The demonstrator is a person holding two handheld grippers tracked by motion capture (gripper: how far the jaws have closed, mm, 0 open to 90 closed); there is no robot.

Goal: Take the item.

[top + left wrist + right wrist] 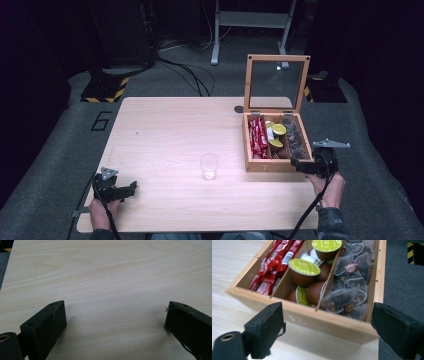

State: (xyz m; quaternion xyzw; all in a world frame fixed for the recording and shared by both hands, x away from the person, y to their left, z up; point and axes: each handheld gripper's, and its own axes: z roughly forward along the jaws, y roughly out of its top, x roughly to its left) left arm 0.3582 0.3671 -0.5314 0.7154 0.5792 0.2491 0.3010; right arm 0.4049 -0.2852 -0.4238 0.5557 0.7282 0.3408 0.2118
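A wooden box (272, 165) stands at the table's right with its glass lid (276, 82) upright. Its left compartment holds red sachets (274, 262), the middle one brown capsules with green tops (304, 267), the right one mesh tea bags (352, 277). My right gripper (300, 165) hovers at the box's near right corner, open; its jaws straddle the front wall (327, 315) without touching it. A clear plastic cup (209, 166) stands upright mid-table. My left gripper (131, 189) rests low at the near left, open over bare wood (115, 312).
The light wooden table (170, 130) ends just right of the box, with grey carpet (402, 277) beyond. A round cable hole (239, 109) sits by the far edge. Stands with yellow-black striped bases (105, 90) and cables lie behind the table.
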